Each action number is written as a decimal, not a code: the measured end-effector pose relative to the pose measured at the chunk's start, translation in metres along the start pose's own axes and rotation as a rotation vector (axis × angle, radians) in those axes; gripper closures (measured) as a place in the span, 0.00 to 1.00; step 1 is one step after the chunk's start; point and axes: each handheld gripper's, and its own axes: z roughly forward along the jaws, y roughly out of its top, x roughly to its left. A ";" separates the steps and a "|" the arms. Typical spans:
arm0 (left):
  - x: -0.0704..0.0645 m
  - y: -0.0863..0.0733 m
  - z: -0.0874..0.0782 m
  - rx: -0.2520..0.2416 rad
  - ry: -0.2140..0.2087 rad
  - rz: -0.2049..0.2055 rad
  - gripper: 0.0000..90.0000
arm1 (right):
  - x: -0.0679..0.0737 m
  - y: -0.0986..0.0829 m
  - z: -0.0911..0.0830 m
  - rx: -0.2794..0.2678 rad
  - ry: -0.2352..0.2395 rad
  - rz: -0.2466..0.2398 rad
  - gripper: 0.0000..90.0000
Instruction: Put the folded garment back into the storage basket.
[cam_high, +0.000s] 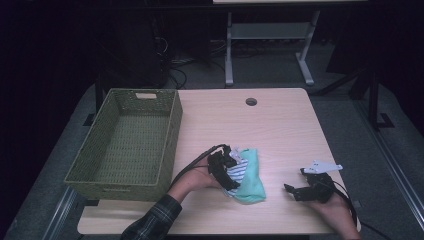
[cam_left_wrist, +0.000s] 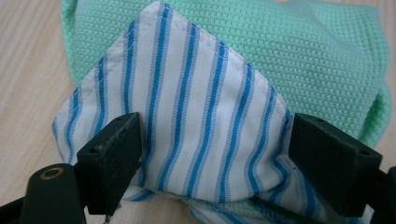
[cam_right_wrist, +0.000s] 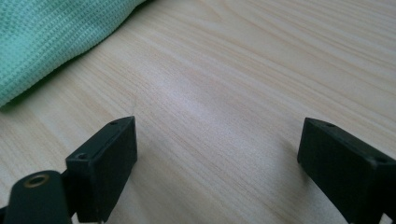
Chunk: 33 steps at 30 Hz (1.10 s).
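A white cloth with blue stripes (cam_high: 240, 169) lies partly on a mint green knitted cloth (cam_high: 251, 183) on the wooden table (cam_high: 280, 130), near its front edge. My left gripper (cam_high: 233, 171) stands open over the pile. In the left gripper view its jaws straddle a corner of the striped cloth (cam_left_wrist: 196, 116), wide apart, with the green cloth (cam_left_wrist: 280, 42) beyond. My right gripper (cam_high: 296, 182) rests to the right of the pile, open above bare wood. In the right gripper view (cam_right_wrist: 217, 149) nothing lies between its jaws, and an edge of the green cloth (cam_right_wrist: 46, 37) shows at the upper left.
An olive woven basket (cam_high: 172, 135) with nothing inside it stands at the table's left, close to my left forearm. A round cable hole (cam_high: 251, 102) sits near the far edge. A white desk frame (cam_high: 270, 35) stands on the floor behind the table.
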 end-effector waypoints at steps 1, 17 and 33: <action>0.000 0.000 0.001 0.003 -0.001 -0.003 0.18 | 0.000 0.000 0.000 -0.001 0.000 0.001 0.13; -0.004 0.002 0.003 0.044 0.011 0.013 0.25 | 0.000 0.000 0.000 -0.001 -0.004 0.003 0.14; -0.008 0.002 -0.003 0.032 -0.002 0.022 0.70 | 0.000 0.000 0.000 0.000 -0.005 0.003 0.14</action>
